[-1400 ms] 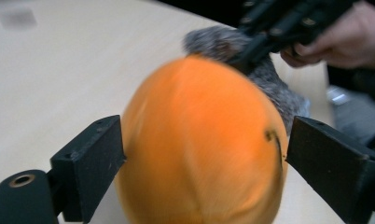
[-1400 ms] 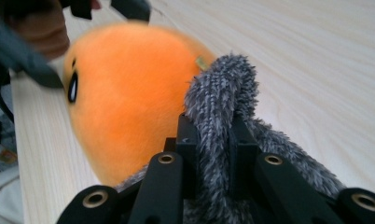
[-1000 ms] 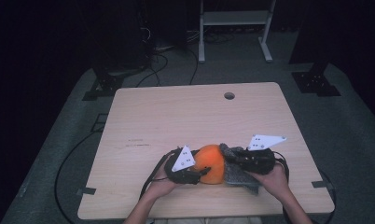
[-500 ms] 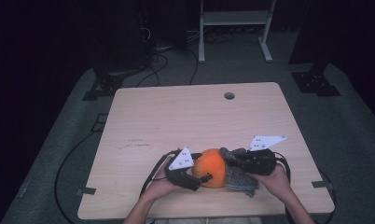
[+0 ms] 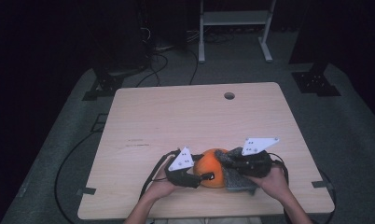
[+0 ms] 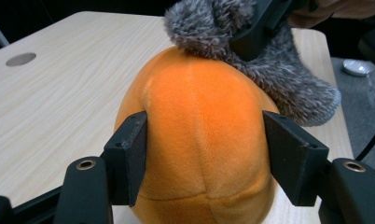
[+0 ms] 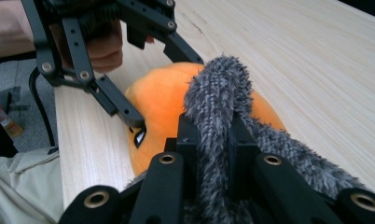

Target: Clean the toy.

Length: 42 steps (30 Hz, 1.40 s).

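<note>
An orange plush toy (image 5: 212, 167) lies near the table's front edge, between both hands. My left gripper (image 6: 204, 154) has just been closing and its pads (image 6: 129, 158) press the plush's (image 6: 199, 140) sides. A grey fuzzy cover (image 5: 239, 179) lies against the plush's right side and partly over its top. My right gripper (image 7: 213, 135) is shut on a fold of that grey fuzz (image 7: 218, 93), pinched upright between its jaws. In the right gripper view the left gripper's fingers (image 7: 125, 109) clasp the orange plush (image 7: 162, 100).
The wooden table (image 5: 195, 116) has a round cable hole (image 5: 229, 95) at its far side. Cables (image 5: 150, 175) trail from the grippers over the front edge. A white stand (image 5: 234, 28) and dark equipment sit on the floor beyond the table.
The left gripper has re-seated its hold on the orange plush. The right hand with the grey fuzz has shifted slightly. The plush stays in about the same spot.
</note>
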{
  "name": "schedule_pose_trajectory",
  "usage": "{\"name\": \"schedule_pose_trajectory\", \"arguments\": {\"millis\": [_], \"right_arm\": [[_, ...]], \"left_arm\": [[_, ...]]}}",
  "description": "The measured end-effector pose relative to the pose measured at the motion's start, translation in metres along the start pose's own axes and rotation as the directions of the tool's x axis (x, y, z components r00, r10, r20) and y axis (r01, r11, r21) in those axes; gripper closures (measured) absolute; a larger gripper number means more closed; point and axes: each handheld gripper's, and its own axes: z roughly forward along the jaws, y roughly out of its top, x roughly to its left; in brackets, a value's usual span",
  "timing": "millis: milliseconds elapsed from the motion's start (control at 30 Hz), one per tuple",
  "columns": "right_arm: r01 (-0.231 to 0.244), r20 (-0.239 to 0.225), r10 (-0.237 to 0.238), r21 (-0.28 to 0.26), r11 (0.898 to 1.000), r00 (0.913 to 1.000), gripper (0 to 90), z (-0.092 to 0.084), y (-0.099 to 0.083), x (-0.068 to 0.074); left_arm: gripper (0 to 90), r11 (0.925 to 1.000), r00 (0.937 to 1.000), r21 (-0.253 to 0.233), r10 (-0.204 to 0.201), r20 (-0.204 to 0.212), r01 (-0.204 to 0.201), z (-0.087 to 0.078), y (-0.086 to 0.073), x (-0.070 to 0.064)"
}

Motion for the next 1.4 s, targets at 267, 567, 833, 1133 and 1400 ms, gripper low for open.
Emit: {"name": "schedule_pose_trajectory", "arguments": {"millis": [267, 567, 833, 1133, 1400], "right_arm": [[0.047, -0.030, -0.047, 0.004, 0.999, 0.9985, 78.3, 0.003, 0.007, 0.007], [0.109, -0.082, -0.108, 0.004, 0.994, 0.9907, 78.5, 0.005, 0.020, 0.025], [0.041, -0.026, -0.041, 0.012, 0.999, 0.9988, 78.7, -0.005, 0.009, 0.008], [0.006, -0.006, -0.006, 0.005, 1.000, 1.0000, 78.6, -0.005, 0.000, -0.004], [-0.004, -0.039, 0.004, -0.003, 1.000, 0.9992, 78.7, 0.002, -0.005, 0.001]], "left_arm": [[34.7, 0.9998, 0.9999, 0.012, 0.015, -0.001, -0.015, -0.002, 0.000, -0.003], [34.0, 0.9930, 0.9939, 0.056, 0.106, -0.030, -0.104, 0.005, 0.009, -0.020], [33.9, 0.9953, 0.9960, 0.045, 0.087, -0.020, -0.086, 0.006, 0.008, -0.017], [34.9, 0.9961, 0.9983, 0.068, 0.057, -0.008, -0.056, -0.001, -0.003, -0.006], [14.3, 0.9920, 0.9922, 0.054, -0.116, 0.044, 0.114, 0.002, 0.008, 0.003]]}}
